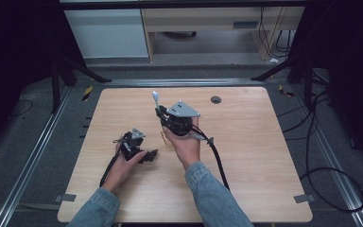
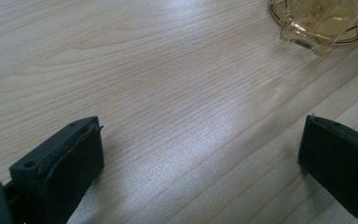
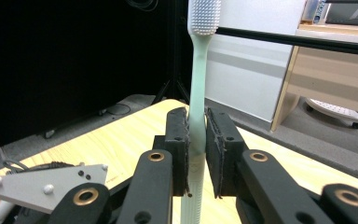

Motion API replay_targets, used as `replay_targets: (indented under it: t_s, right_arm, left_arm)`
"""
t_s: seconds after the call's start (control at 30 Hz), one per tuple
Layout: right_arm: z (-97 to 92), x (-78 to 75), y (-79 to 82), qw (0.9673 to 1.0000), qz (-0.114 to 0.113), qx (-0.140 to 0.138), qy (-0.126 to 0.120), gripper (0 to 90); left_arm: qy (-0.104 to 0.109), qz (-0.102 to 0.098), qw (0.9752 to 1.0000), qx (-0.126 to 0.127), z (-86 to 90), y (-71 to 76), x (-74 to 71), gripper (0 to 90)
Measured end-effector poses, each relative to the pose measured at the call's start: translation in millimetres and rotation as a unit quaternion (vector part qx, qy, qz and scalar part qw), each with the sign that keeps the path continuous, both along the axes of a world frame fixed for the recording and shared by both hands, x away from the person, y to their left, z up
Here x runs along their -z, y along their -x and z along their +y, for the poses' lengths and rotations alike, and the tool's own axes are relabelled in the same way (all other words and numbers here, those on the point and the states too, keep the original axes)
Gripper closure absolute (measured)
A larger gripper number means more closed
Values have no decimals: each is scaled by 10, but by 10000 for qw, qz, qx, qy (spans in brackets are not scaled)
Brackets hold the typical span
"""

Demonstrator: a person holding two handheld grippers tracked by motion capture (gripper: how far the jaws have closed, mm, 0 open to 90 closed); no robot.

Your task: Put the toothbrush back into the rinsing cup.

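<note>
bench [image 1: 246, 156]: pale wood top with rounded corners; a small dark round grommet [image 1: 216, 99] sits toward its 12 o'clock edge, right of centre
right claw [image 1: 160, 111]: held up off the bench near the centre by the person's right hand [image 1: 185, 142], jaws pointing up and away; a grey three-cornered plate rides on top and a black cable trails off toward 5 o'clock
right claw state: jaws clamped on the handle of the toothbrush, pads pressed on both sides of it in the right gripper view
toothbrush [image 3: 198, 88]: pale green, standing upright between the jaws, white bristle head at 12 o'clock above them, handle end running down below the pads; in the high view its white head rises just beyond the right claw
left claw [image 1: 149, 156]: at about 9 o'clock from the right claw, low over the bench in the person's left hand [image 1: 123, 165]
left claw state: jaws well apart with bare wood between them, nothing held
clear yellowish object [image 2: 321, 21]: a transparent amber-tinted thing lying on the bench toward 1 o'clock in the left gripper view; what it is cannot be told
sleeves: blue denim on both forearms, entering from 6 o'clock
</note>
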State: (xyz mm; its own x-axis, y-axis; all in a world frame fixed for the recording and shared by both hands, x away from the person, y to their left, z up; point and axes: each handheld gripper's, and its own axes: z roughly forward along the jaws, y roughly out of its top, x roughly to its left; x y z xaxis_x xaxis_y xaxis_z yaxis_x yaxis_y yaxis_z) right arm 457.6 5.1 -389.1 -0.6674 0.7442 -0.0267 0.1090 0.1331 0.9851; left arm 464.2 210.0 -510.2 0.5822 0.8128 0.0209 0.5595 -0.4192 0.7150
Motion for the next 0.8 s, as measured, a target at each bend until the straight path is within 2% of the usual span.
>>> replay_targets:
  t_s: [0.8]
  right_arm:
    - [-38,283,-36,9998,196,17,-16,795]
  left_arm:
    - [-16,10,10000,23,3,-4,-2,0]
